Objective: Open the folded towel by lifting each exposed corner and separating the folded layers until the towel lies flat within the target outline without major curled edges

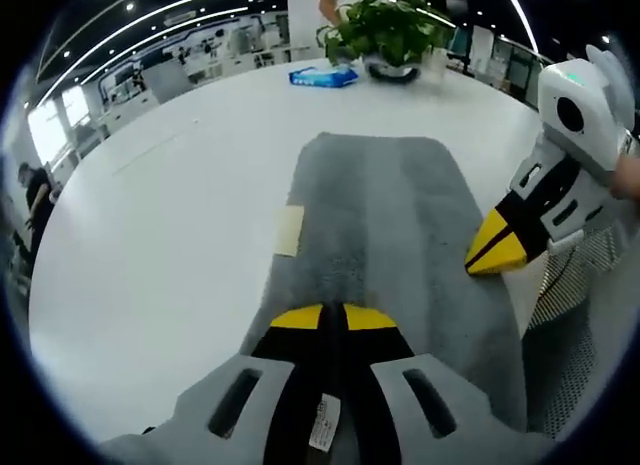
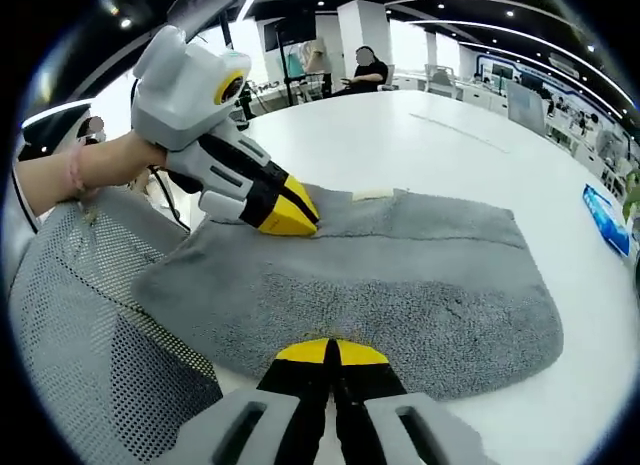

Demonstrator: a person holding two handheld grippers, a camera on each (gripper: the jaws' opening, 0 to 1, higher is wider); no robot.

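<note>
A grey towel (image 1: pixel 380 225) lies spread on the round white table (image 1: pixel 180 215), a small beige tag (image 1: pixel 289 230) at one edge. My left gripper (image 1: pixel 335 317) has its yellow tips together on the towel's near end. In the right gripper view the left gripper (image 2: pixel 292 219) comes in from the left, pinching the towel (image 2: pixel 400 285) at its far-left edge. My right gripper (image 2: pixel 330 352) is shut on the towel's near long edge. In the left gripper view the right gripper (image 1: pixel 495 253) sits at the towel's right edge.
A potted plant (image 1: pixel 385 30) and a blue packet (image 1: pixel 322 77) stand at the table's far side. A mesh chair back (image 2: pixel 90 315) is close beside the table edge. A person's hand (image 2: pixel 100 165) holds the left gripper. People sit in the background.
</note>
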